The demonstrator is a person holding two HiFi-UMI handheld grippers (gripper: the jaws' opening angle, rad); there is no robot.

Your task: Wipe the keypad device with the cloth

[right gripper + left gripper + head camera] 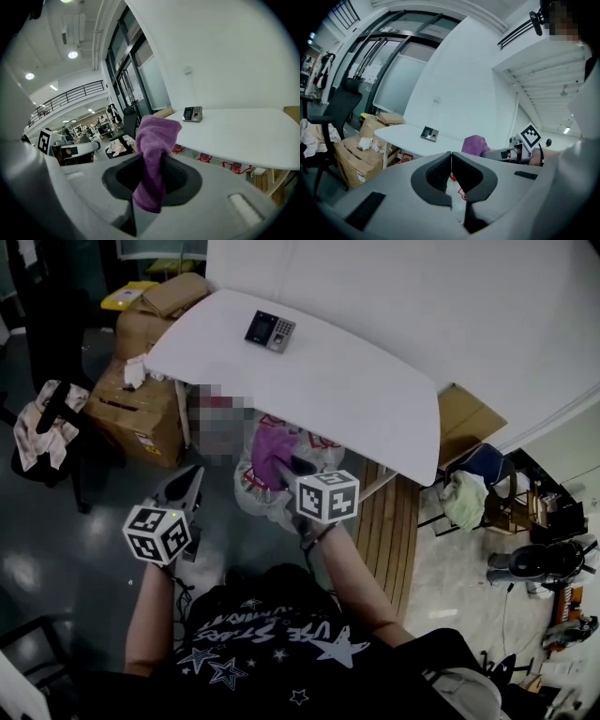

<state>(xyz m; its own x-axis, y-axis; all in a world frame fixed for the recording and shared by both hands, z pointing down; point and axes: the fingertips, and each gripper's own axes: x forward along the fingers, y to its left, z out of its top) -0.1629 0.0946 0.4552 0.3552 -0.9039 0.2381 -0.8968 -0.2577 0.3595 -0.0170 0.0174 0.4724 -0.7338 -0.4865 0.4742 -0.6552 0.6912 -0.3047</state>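
A: Head view is dim. Floor point(94, 531) dark with pale reflections; white table point(328, 381) is the brightest area.
B: Right gripper view: ceiling lamps point(72, 55) glare, cloth point(157, 140) sharp. Both gripper views: fisheye bend, black corners.

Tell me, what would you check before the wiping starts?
1. Cloth gripped: ok, the purple cloth is pinched in the right gripper.
2. Spare tool free: ok, the left gripper has its jaws together on nothing.
3. Target in sight: ok, the keypad device lies uncovered on the white table.
4. Cloth at the device: not ok, both grippers are short of the table.
5. Device secured against sliding: cannot tell.
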